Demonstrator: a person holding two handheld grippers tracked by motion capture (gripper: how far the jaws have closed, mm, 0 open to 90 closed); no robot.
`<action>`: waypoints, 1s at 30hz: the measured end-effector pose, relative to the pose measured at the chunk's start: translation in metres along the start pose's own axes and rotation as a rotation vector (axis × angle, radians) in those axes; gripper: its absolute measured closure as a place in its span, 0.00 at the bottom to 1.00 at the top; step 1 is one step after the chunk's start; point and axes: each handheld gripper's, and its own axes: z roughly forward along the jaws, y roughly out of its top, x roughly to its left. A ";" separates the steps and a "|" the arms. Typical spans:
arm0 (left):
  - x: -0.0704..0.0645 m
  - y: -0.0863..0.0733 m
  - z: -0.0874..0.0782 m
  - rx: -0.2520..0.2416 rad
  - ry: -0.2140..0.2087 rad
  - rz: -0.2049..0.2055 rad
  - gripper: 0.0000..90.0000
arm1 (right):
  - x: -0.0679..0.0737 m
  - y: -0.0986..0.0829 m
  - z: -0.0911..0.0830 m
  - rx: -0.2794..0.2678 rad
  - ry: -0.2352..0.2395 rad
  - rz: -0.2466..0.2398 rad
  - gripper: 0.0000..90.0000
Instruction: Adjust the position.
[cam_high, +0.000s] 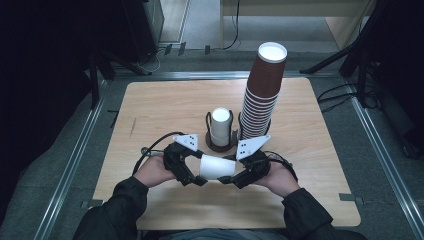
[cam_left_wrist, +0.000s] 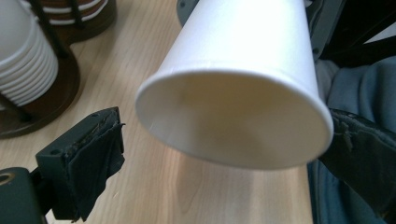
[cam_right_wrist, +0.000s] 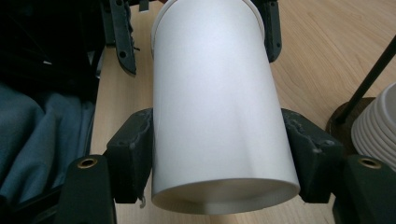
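Note:
A white paper cup (cam_high: 217, 166) lies on its side in the air between my two grippers, just above the wooden table (cam_high: 150, 110). My right gripper (cam_high: 231, 176) is shut on the cup; in the right gripper view its pads (cam_right_wrist: 133, 154) press both sides of the cup (cam_right_wrist: 219, 116) near the base. My left gripper (cam_high: 199, 172) is open at the cup's mouth. In the left gripper view the open rim of the cup (cam_left_wrist: 233, 93) faces me, and the left pad (cam_left_wrist: 93, 154) stands apart from it.
A short stack of white cups (cam_high: 220, 125) sits in a dark wire holder (cam_high: 221, 146) just behind the grippers. Beside it to the right, a tall leaning stack of brown cups (cam_high: 262, 95) rises. The person's dark sleeves lie at the table's near edge.

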 end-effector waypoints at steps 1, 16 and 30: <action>0.000 0.001 0.001 -0.001 -0.004 0.002 0.02 | 0.000 0.000 0.000 -0.005 0.003 -0.002 0.37; -0.005 0.004 -0.003 -0.049 -0.004 0.015 0.23 | 0.000 0.001 -0.001 -0.032 0.033 0.008 0.37; -0.006 0.004 -0.008 -0.062 -0.014 0.033 0.30 | -0.001 0.001 -0.003 -0.043 0.044 0.014 0.38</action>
